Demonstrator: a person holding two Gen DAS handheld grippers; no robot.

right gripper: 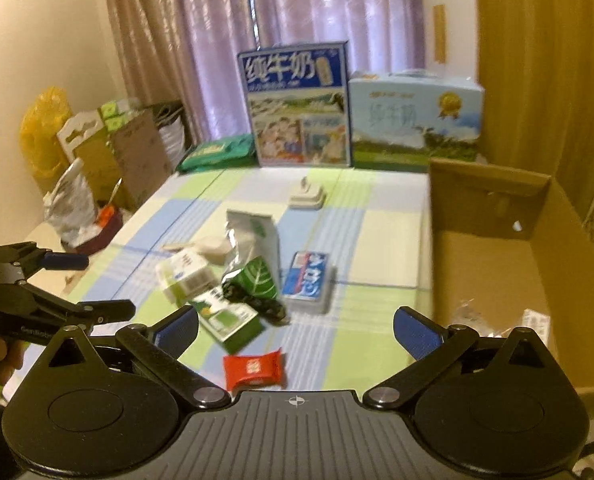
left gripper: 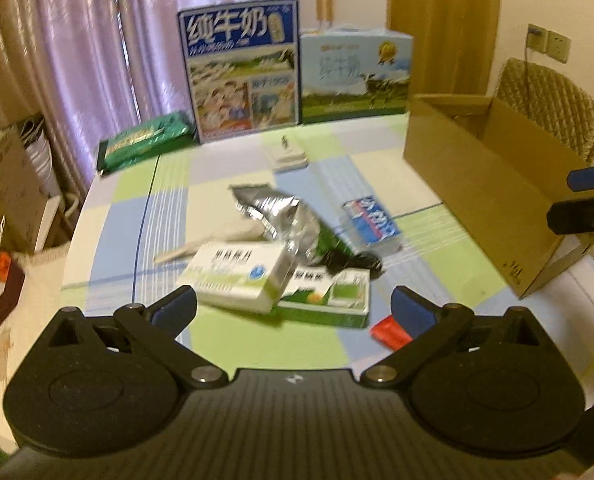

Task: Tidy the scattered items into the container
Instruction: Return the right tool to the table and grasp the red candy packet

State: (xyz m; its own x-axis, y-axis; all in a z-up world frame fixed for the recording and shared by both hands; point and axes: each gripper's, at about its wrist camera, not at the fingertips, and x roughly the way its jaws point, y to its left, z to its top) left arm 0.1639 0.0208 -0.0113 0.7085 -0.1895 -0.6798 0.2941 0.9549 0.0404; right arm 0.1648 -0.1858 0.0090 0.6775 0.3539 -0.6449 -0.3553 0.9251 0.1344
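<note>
Both the left gripper (left gripper: 293, 308) and right gripper (right gripper: 295, 326) hover with fingers spread wide and empty above a checked bench (right gripper: 361, 332), where a red packet (right gripper: 253, 368) lies nearest, then medicine boxes (left gripper: 237, 276), a foil pouch (left gripper: 281, 216), and the open cardboard box (right gripper: 493, 264) at right.

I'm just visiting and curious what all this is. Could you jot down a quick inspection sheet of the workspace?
Surface: table under a checked blue, green and cream cloth.
Job's things: cardboard box on the right, already holding something; red packet, white medicine box, green-and-white box, silver foil bag, blue-and-white pack scattered.
Clutter: two milk cartons at the back.
Grippers: left gripper and right gripper both open, empty.
Cables: one from the wall socket.
Surroundings: curtains.
</note>
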